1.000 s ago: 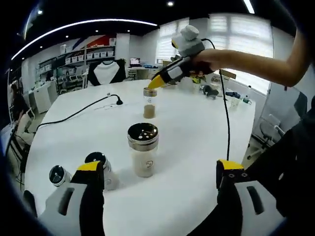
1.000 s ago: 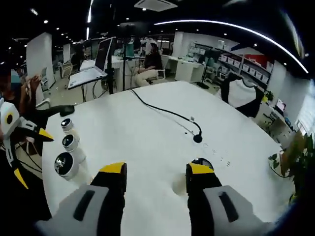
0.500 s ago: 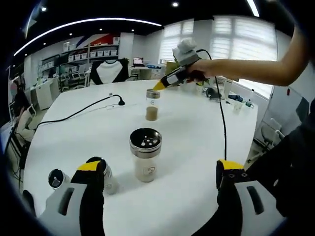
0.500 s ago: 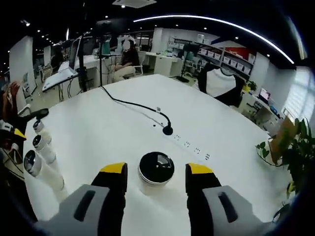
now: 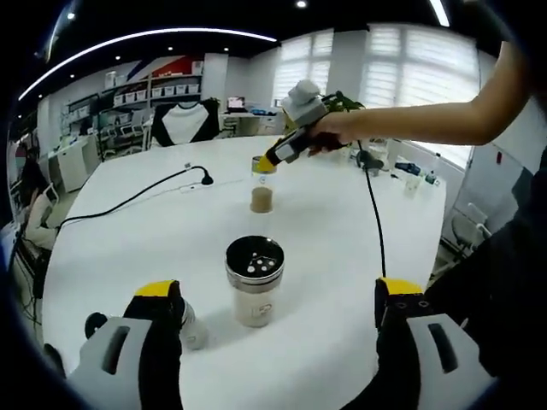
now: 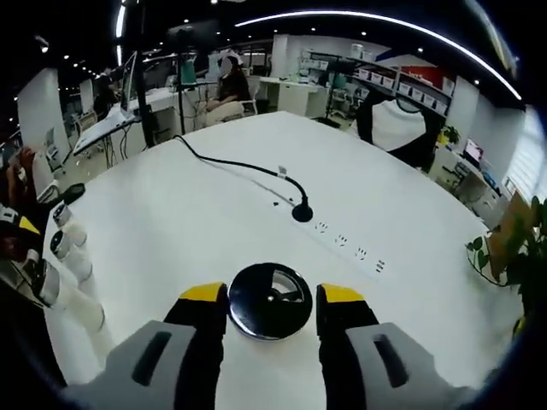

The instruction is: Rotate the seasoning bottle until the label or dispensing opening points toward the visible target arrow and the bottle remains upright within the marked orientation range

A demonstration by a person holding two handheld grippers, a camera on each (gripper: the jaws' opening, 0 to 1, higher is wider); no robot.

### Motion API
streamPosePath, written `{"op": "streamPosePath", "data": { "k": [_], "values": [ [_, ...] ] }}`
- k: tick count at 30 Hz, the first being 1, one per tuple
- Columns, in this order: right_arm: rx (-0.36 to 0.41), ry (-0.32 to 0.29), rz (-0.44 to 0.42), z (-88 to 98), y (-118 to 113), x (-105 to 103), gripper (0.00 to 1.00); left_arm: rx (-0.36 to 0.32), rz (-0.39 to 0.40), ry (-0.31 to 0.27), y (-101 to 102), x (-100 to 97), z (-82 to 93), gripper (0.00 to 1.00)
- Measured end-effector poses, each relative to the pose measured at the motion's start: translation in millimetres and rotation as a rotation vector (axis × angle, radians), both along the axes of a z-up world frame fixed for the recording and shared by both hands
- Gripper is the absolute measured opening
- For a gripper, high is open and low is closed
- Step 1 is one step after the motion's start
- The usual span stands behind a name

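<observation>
A seasoning bottle with a perforated metal lid (image 5: 254, 282) stands upright on the white table (image 5: 325, 213), just ahead of my left gripper (image 5: 278, 295), whose jaws are open wide and clear of it. Farther back stands a second glass seasoning bottle (image 5: 261, 196) holding brown powder. A person's arm holds my right gripper (image 5: 272, 160) at that bottle's top. In the right gripper view its round metal lid (image 6: 270, 301) fills the gap of my right gripper (image 6: 272, 295), both yellow-tipped jaws touching it.
Small capped bottles (image 5: 192, 329) stand beside my left jaw and line the table's left edge (image 6: 64, 260). A black cable (image 5: 137, 196) crosses the table to a power strip (image 6: 342, 245). A seated person (image 6: 226, 85) and desks lie beyond.
My right gripper has come lower over the far bottle's lid and its jaws have narrowed onto it. The left gripper's view has drifted slightly; the near bottle stays put.
</observation>
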State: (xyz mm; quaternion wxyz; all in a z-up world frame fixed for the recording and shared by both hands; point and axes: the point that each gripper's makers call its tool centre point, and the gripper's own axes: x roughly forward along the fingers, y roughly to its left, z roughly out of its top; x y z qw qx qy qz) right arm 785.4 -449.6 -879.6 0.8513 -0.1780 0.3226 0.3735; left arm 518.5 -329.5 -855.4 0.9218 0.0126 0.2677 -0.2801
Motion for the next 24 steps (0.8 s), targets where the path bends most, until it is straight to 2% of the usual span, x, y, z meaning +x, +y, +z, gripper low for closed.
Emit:
{"op": "streamPosePath", "data": {
  "k": [4,10,15,18,24],
  "values": [
    [0.025,0.023,-0.003,-4.7,-2.4,11.6,0.39,-0.024,0.011,0.019,-2.7,2.2,-3.6,0.98],
    [0.043,0.02,0.015,-6.6,-3.9,18.6,0.38,-0.023,0.008,0.028,-7.8,4.7,-6.1,0.98],
    [0.042,0.015,0.032,-6.8,-3.4,17.1,0.38,-0.018,0.004,0.035,-12.6,3.5,-10.9,1.0],
    [0.051,0.01,0.039,-8.1,-5.1,19.4,0.38,-0.017,-0.024,0.035,-19.0,0.5,-12.5,1.0],
    [0.054,0.003,0.04,-8.0,-2.1,17.8,0.38,-0.015,-0.025,0.043,-22.2,-1.2,-10.7,1.0]
  ]
}}
